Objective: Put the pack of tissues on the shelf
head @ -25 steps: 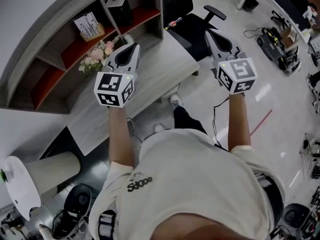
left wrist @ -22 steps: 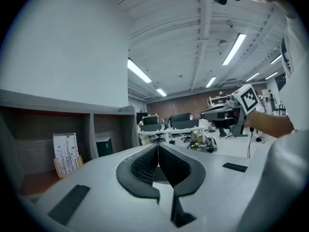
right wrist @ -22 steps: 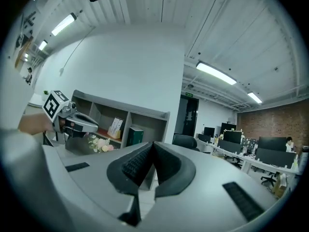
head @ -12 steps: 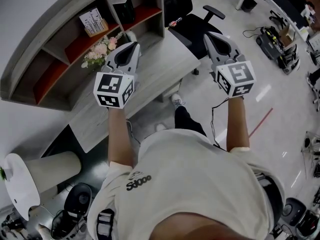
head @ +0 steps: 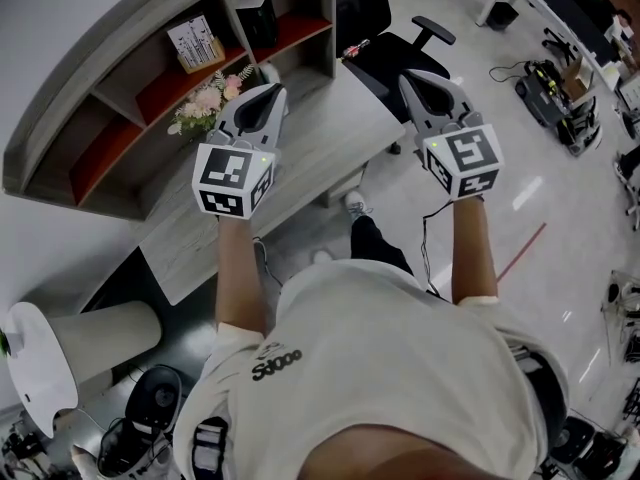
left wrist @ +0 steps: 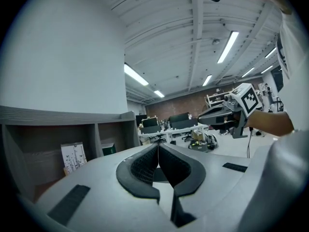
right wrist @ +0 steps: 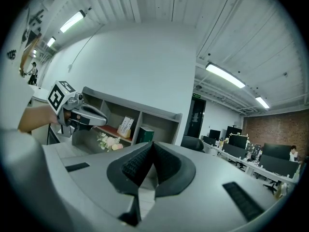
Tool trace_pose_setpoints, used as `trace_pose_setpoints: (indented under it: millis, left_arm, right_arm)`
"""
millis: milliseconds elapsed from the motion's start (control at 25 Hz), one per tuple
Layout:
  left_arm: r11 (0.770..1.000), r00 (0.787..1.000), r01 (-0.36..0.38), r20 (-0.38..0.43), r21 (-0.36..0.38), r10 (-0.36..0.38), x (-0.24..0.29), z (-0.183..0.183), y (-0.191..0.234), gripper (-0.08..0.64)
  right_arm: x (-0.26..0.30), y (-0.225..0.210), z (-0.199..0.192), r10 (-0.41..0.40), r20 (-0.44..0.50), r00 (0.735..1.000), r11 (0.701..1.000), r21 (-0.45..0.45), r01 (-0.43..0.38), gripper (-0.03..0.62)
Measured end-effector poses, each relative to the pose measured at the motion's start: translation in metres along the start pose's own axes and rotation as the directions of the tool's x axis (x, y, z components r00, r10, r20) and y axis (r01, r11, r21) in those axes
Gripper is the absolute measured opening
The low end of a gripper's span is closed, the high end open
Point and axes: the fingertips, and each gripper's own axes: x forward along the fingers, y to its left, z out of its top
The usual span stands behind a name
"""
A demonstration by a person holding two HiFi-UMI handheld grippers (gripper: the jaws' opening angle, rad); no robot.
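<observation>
Two grippers are hovering above the table (head: 300, 158). The left gripper (left wrist: 158, 148) and right gripper (right wrist: 152, 146) are both keeping their fingers clenched on nothing. One pack of tissues (head: 195, 43) is standing in the shelf's (head: 80, 93) middle compartment. One dark box (head: 255, 16) is occupying the next compartment, one flower bunch (head: 205, 103) is sitting on the table just before the shelf, and one office chair (head: 385, 53) is standing nearby.

Grey shelf (head: 80, 78) — red boards, pink flowers (head: 205, 100)

Probably an office: rows of monitors (right wrist: 237, 142), a swivel chair (head: 380, 53).
</observation>
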Motion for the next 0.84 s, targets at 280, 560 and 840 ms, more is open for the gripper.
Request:
trace_pose_setpoints:
  millis: [280,560,840]
  left_arm:
    - [1.000,1.000,-0.002,-0.007,-0.006,0.002,0.001,-0.006,0.003,0.018]
    - [1.000,1.000,0.000,-0.023,-0.006,0.000,0.000,-0.013,0.002,0.018]
    - [0.999,0.999,-0.002,-0.034,-0.033,0.001,-0.002,-0.021,0.008,0.018]
  right_arm:
    - [0.005,0.005,0.001,0.016,-0.002,1.000,1.000,-0.009,-0.016,0.006]
    - [0.011,0.010,-0.007,0.030,-0.015,0.999,1.000,0.004,-0.030,0.006]
    - [0.015,0.013,-0.010,0.038,-0.021,0.999,0.999,0.008,-0.038,0.006]
